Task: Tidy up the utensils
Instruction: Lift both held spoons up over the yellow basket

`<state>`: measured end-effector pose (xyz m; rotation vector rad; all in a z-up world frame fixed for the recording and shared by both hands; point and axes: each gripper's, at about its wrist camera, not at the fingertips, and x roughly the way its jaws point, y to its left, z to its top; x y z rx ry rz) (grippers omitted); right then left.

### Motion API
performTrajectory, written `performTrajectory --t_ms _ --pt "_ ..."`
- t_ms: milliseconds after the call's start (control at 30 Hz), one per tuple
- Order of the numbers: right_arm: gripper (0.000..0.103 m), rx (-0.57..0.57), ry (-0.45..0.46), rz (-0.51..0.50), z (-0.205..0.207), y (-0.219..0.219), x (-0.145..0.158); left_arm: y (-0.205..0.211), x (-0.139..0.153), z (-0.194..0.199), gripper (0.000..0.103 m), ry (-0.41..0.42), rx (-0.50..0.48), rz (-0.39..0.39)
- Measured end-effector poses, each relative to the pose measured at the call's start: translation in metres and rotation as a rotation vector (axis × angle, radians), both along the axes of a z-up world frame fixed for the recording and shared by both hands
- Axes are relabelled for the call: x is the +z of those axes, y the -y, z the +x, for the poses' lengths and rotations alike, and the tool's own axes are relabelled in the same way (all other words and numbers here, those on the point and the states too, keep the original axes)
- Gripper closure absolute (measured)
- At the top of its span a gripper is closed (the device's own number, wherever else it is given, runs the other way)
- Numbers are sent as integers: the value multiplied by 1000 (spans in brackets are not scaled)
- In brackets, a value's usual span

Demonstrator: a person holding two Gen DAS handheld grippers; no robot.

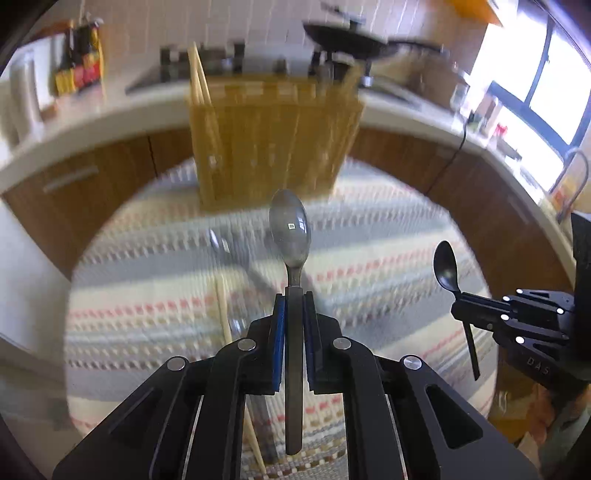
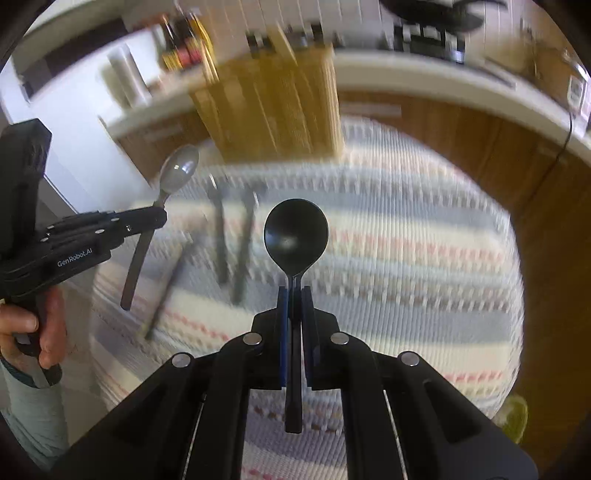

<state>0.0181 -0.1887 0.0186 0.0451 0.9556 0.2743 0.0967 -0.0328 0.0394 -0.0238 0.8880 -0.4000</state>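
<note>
My left gripper is shut on the handle of a silver spoon, bowl pointing away, held above the striped mat. In the right wrist view that left gripper and the silver spoon show at the left. My right gripper is shut on the handle of a black spoon, also lifted off the mat. From the left wrist view the right gripper and the black spoon appear at the right. A wooden utensil holder stands at the mat's far edge, seen too as the holder.
Several dark utensils and a chopstick lie on the mat. Chopsticks stand in the holder's left corner. Behind runs a kitchen counter with bottles and a wok. A hand holds the left gripper.
</note>
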Motion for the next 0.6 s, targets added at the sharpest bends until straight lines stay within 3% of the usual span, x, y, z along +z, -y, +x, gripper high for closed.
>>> performTrajectory --t_ms 200,400,600 --pt "98 37 229 64 12 -1 69 -19 72 3 96 176 39 -107" --pt "98 28 381 72 52 -1 116 -14 128 24 96 367 80 -174" --pt "98 -10 480 101 109 10 139 -6 139 62 96 441 87 -236"
